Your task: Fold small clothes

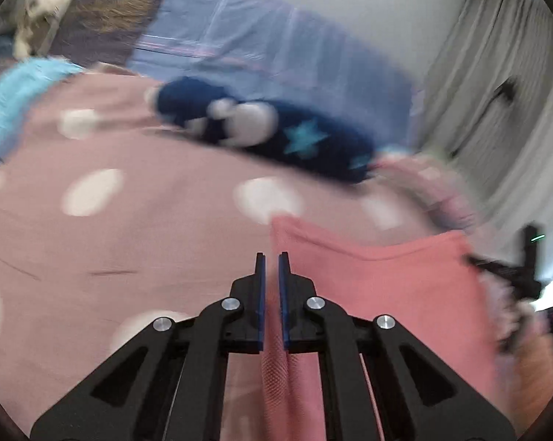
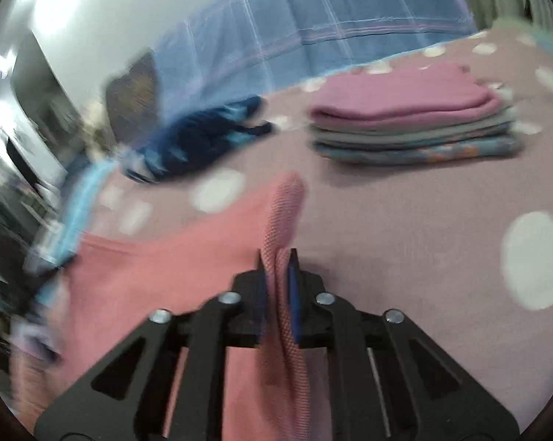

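Left wrist view: the left claw is closed on an edge of the pink garment, whose fabric runs between the blue pads and back under the linkage. The rest of the garment spreads to the right, flat or nearly so, over the dotted bedspread. Farther off lies a dark blue garment with light stars, crumpled and unfolded, near the blue checked sheet. The claw points forward and downward over the bed, its jaws standing upright side by side. The picture is blurred.

Right wrist view: the right claw grips a bunched fold of the same pink garment, a ridge of cloth rising out past the fingertips; the remainder trails to the left on the bedspread. Beyond, to the right, stands a stack of several folded pieces, mauve on top. The dark blue garment lies apart to the left, still a heap. This claw also tilts downward over the bed.

As a judgement: several pieces are done, the pink one is only being taken up for folding, and at least the dark blue one remains.
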A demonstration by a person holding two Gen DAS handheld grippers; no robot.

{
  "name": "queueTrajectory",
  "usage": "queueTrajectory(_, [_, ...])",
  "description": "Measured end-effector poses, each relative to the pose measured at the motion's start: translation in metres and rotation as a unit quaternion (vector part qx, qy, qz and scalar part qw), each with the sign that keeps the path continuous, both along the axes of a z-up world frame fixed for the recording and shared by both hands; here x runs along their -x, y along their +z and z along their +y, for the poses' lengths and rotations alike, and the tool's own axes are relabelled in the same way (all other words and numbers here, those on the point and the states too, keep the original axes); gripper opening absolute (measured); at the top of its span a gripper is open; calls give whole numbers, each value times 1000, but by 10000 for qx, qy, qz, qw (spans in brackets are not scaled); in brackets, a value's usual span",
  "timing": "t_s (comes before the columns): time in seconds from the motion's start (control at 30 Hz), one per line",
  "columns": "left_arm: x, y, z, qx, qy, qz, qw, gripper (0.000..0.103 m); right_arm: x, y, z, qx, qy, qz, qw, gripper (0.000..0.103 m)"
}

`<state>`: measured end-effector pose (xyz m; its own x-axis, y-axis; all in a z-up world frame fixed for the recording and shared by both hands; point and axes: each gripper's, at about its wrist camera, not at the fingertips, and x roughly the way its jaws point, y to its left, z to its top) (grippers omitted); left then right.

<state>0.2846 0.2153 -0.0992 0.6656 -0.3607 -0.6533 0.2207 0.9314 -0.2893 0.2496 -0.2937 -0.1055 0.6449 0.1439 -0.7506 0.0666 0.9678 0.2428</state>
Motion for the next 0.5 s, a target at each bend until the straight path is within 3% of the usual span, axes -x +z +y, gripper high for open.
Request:
queueTrajectory(0.03, [-4,-6,2,-100,84,134,9998,6,-2,-8,-4,98,-169,203,9996,27])
queueTrajectory(0.07, [-6,-12,9,-41,180,324,9993,6,1,-11,-10,-123,-228,192,9995,28])
queueTrajectory(0.13, [0,-13,19,239,238,347,9988,8,16,-1,-15,-276,-355,-69,9990,31])
queueTrajectory(0.2, [16,-5,25,383,163,257,9988,19,35,14,-1,151,-163,-295,9993,32])
queueTrajectory(0.23, [25,-1,26,417,105,237,9988,32,44,20,8,372,-31,-361,9987,34])
queueTrajectory(0.27, [35,3,25,445,28,225,9988,39,51,27,18,583,139,-429,9973,41])
queueTrajectory(0.33, [54,6,20,424,-192,177,9988,43,75,40,46,1007,524,-634,9915,54])
queueTrajectory(0.37, [68,8,15,387,-339,161,9985,48,89,46,63,996,721,-784,9893,71])
queueTrajectory(0.4, [79,8,11,340,-460,167,9982,51,101,49,71,864,817,-870,9891,80])
queueTrajectory(0.43, [91,6,3,267,-595,168,9977,58,114,51,79,667,928,-962,9888,85])
queueTrajectory(0.5, [110,1,-4,138,-708,165,9973,61,136,51,108,250,1450,-964,9844,85])
